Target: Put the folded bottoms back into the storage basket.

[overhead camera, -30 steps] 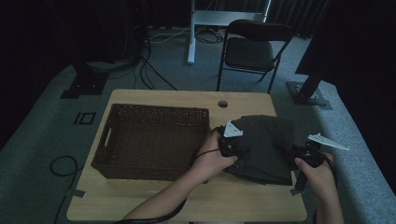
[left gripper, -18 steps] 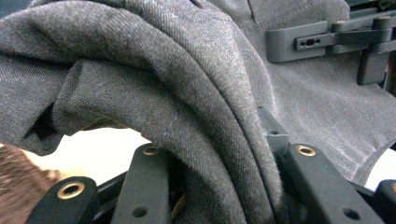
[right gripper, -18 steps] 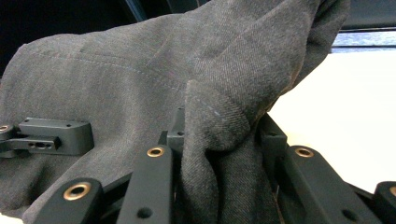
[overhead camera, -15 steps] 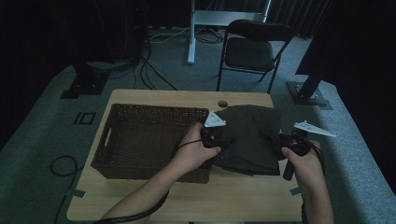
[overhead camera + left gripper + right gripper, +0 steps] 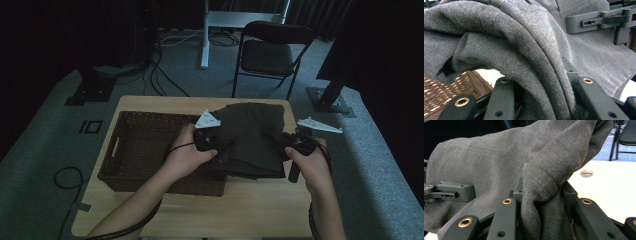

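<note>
A person's two hands hold a folded dark grey garment (image 5: 252, 137) just above the right half of a wooden table (image 5: 240, 210), beside a brown wicker basket (image 5: 145, 150) on the left. The left gripper (image 5: 216, 146) has its fingers (image 5: 504, 100) clamped on thick folded layers at the garment's left edge; the right gripper (image 5: 286, 145) has its fingers (image 5: 506, 217) pinched on a bunched, stitched fold at the right edge. To carry the bundle well, both grips should probably stay level and move together, so the folds do not slide apart, and the cloth's sagging near edge should clear the basket rim. The fabric is a fine twill weave with pale stitching, stacked in several layers and drooping between the grippers. Beyond the table stands a black folding chair (image 5: 272, 52) on grey carpet.
</note>
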A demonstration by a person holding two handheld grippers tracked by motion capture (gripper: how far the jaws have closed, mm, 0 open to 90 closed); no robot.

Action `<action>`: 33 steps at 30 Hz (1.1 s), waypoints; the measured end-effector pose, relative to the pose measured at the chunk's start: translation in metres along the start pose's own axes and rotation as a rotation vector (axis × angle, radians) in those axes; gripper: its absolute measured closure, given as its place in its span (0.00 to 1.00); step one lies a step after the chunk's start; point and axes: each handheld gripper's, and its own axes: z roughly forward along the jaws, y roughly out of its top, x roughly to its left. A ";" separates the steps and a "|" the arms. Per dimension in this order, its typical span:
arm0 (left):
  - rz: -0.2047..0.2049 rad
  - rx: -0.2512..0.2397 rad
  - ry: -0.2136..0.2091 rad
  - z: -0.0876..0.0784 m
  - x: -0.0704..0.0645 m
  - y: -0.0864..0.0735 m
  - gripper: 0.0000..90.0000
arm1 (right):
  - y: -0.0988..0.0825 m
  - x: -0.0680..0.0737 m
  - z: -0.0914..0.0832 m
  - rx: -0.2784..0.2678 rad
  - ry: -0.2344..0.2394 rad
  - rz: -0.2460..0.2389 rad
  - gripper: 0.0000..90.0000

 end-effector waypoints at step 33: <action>-0.036 -0.035 0.089 -0.082 0.072 -0.030 0.73 | 0.023 0.077 0.091 0.062 0.099 -0.080 0.74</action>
